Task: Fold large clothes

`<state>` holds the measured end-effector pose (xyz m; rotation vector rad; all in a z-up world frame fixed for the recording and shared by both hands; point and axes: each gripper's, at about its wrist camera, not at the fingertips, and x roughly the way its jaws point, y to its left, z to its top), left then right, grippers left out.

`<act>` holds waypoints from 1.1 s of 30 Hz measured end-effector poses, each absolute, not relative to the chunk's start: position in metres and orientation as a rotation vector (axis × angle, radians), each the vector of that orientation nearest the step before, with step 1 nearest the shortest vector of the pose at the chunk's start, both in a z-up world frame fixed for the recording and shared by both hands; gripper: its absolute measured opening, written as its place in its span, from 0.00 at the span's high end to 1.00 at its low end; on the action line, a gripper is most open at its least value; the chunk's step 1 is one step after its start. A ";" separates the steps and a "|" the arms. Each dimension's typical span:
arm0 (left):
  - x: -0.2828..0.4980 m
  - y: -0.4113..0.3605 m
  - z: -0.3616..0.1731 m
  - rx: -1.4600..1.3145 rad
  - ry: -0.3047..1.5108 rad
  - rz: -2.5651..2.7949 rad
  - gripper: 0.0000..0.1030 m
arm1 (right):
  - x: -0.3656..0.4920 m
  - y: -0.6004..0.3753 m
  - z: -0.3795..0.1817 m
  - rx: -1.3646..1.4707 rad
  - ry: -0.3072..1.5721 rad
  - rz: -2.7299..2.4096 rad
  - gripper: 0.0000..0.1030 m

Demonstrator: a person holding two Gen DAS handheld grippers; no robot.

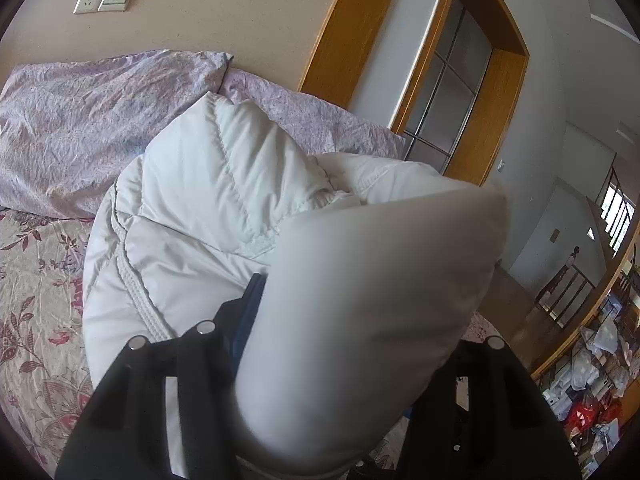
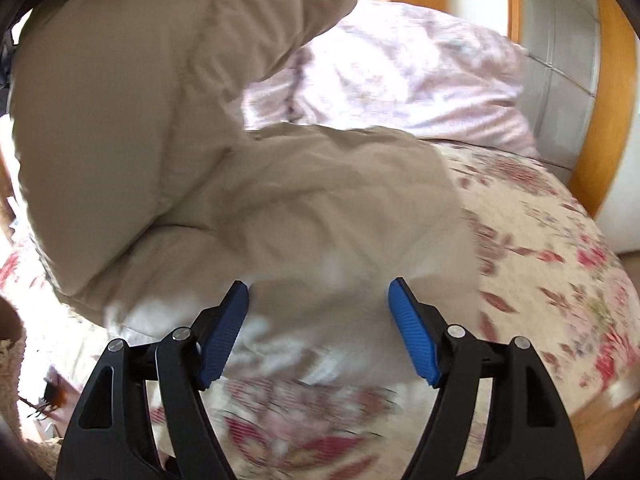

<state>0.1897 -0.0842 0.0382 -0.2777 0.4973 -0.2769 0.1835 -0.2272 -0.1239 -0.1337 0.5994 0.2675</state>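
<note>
Mostly jacket [image 1: 360, 300] hides left hand-held gripper [image 1: 344, 320] fingers.

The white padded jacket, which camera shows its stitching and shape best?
The left wrist view. There the jacket is sharp where it lies on the bed, with quilted seams and a thick hem band visible, though a blurred fold near the lens hides part. The right wrist view shows the jacket shaded and smeared, with no seams readable.
</note>
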 end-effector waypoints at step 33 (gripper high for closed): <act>0.233 -0.210 -0.029 0.000 0.690 -0.313 0.40 | 0.173 -0.290 -0.153 0.045 0.592 0.263 0.27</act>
